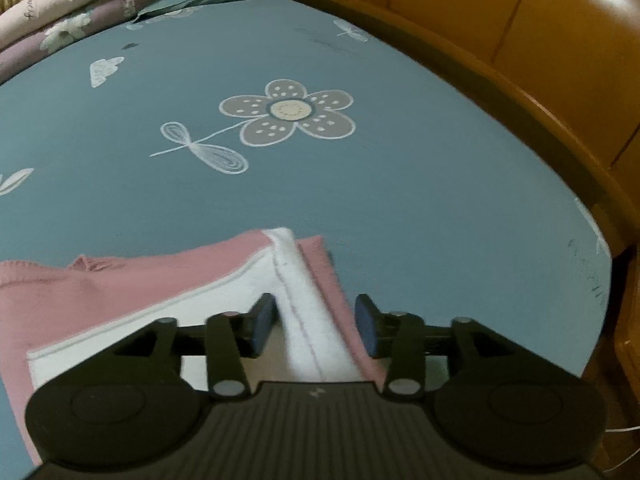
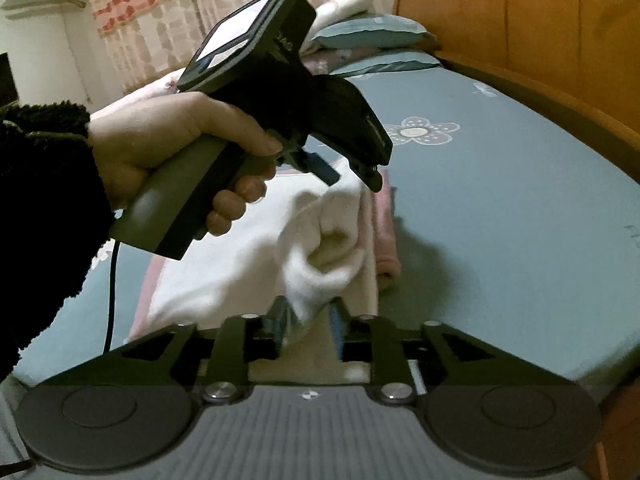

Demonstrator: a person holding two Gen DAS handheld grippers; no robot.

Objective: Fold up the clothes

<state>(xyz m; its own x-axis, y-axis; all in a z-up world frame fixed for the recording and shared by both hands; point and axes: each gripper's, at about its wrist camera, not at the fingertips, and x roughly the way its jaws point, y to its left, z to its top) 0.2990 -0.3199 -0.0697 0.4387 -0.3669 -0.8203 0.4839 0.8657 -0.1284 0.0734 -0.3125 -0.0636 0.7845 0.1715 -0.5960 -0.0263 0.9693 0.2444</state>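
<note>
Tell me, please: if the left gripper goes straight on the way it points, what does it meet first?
Probably the folded edge of the pink garment, white inside, lying between the open jaws of the left gripper.

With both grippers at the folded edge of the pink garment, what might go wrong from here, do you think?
1. The raised fold of the pink garment stands between the open left gripper pads untouched; it may flop open.
2. White lining bunches in a lump at the right gripper, so a crease may set.
3. The fold lies near the bed's edge and might slide.
</note>
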